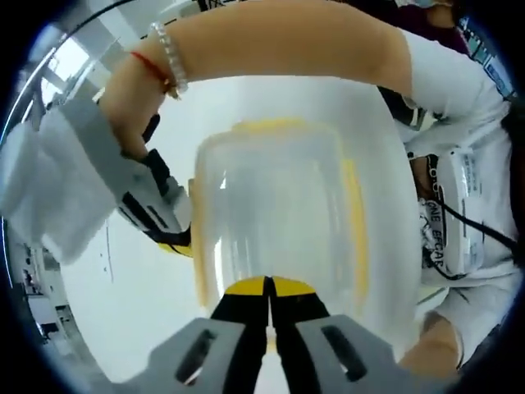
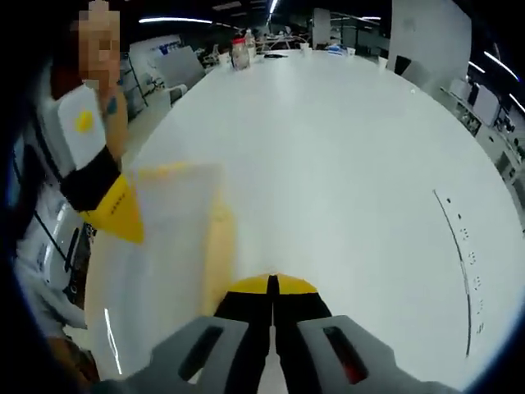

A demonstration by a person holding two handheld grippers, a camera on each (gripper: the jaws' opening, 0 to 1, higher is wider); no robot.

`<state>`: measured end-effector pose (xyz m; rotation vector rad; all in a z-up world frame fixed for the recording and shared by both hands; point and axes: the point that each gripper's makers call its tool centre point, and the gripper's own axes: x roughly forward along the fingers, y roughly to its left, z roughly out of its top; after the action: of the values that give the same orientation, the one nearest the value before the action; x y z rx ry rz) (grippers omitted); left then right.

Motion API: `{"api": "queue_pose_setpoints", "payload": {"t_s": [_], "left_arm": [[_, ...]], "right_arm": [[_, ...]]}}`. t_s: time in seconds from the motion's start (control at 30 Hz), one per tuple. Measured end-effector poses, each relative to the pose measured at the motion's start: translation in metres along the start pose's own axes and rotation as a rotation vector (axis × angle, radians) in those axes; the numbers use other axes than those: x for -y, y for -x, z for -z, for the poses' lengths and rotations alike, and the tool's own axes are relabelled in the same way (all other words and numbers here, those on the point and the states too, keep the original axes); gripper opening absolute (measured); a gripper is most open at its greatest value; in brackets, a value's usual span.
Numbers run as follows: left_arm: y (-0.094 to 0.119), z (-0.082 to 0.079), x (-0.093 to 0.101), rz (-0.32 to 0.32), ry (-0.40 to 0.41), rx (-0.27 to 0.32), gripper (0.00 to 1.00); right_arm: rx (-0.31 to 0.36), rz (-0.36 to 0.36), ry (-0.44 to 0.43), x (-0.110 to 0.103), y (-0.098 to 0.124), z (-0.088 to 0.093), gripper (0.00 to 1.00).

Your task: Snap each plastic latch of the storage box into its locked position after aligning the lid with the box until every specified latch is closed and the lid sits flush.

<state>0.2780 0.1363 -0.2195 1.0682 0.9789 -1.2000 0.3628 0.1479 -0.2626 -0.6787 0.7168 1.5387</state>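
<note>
- The storage box [image 1: 279,213], clear plastic with rounded corners and yellow latches, sits on the smooth white worktop [image 2: 344,164].
- My left claw [image 1: 268,308] is pressed closed at its near edge.
- My right claw [image 2: 271,305] is closed, beside the box's side.

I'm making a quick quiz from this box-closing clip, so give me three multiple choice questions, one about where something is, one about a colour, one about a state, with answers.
1. Where does the storage box stand?
A. on a white table
B. on the floor
C. on a chair

2. What colour is the trim along the lid's edges?
A. blue
B. yellow
C. red

3. How do the left gripper's jaws stand?
A. wide apart
B. closed together
C. around a bottle

Answers:
1 A, the white table spreads beneath it.
2 B, yellow strips run along the clear lid.
3 B, the yellow tips meet with no gap, at the box's near edge.
</note>
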Motion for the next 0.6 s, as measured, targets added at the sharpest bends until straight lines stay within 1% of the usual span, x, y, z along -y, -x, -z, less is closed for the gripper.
{"api": "queue_pose_setpoints", "payload": {"t_s": [0.03,0.1,0.13,0.17,0.23,0.3,0.37,0.4,0.47,0.5,0.53,0.57,0.6], "left_arm": [[0.001,0.001,-0.001,-0.001,0.000,0.016,0.00],[0.001,0.001,-0.002,-0.004,-0.009,0.036,0.00],[0.001,0.001,-0.002,-0.005,-0.011,0.042,0.00],[0.001,0.001,-0.003,-0.007,-0.016,0.047,0.00],[0.002,0.000,-0.004,-0.024,-0.037,0.060,0.00],[0.002,0.000,-0.005,-0.058,-0.061,0.075,0.00],[0.003,0.001,-0.005,-0.084,-0.074,0.091,0.01],[0.004,0.001,-0.007,-0.106,-0.069,0.112,0.02],[0.005,0.001,-0.007,-0.104,-0.064,0.138,0.03],[0.006,-0.004,-0.010,-0.127,-0.052,0.193,0.06],[0.005,-0.005,-0.009,-0.119,-0.038,0.213,0.05],[0.005,-0.004,-0.008,-0.110,-0.025,0.218,0.05],[0.006,-0.009,-0.012,-0.149,-0.012,0.258,0.05]], "right_arm": [[0.016,0.010,0.009,0.001,0.001,-0.001,0.00],[0.051,0.039,-0.004,0.003,0.005,0.000,0.00],[0.059,0.059,-0.024,0.006,0.007,0.000,0.00],[0.074,0.090,-0.029,0.008,0.009,0.001,0.00],[0.083,0.132,-0.029,0.013,0.013,0.002,0.00],[0.126,0.215,-0.034,0.021,0.020,-0.001,0.00],[0.157,0.280,-0.030,0.026,0.028,-0.002,0.00],[0.195,0.312,-0.037,0.027,0.035,-0.006,0.00],[0.237,0.330,-0.052,0.026,0.042,-0.010,0.00],[0.270,0.327,-0.067,0.022,0.046,-0.013,0.00],[0.300,0.310,-0.082,0.016,0.051,-0.016,0.00],[0.310,0.312,-0.076,0.013,0.055,-0.017,0.02],[0.326,0.324,-0.074,0.015,0.060,-0.019,0.03]]}}
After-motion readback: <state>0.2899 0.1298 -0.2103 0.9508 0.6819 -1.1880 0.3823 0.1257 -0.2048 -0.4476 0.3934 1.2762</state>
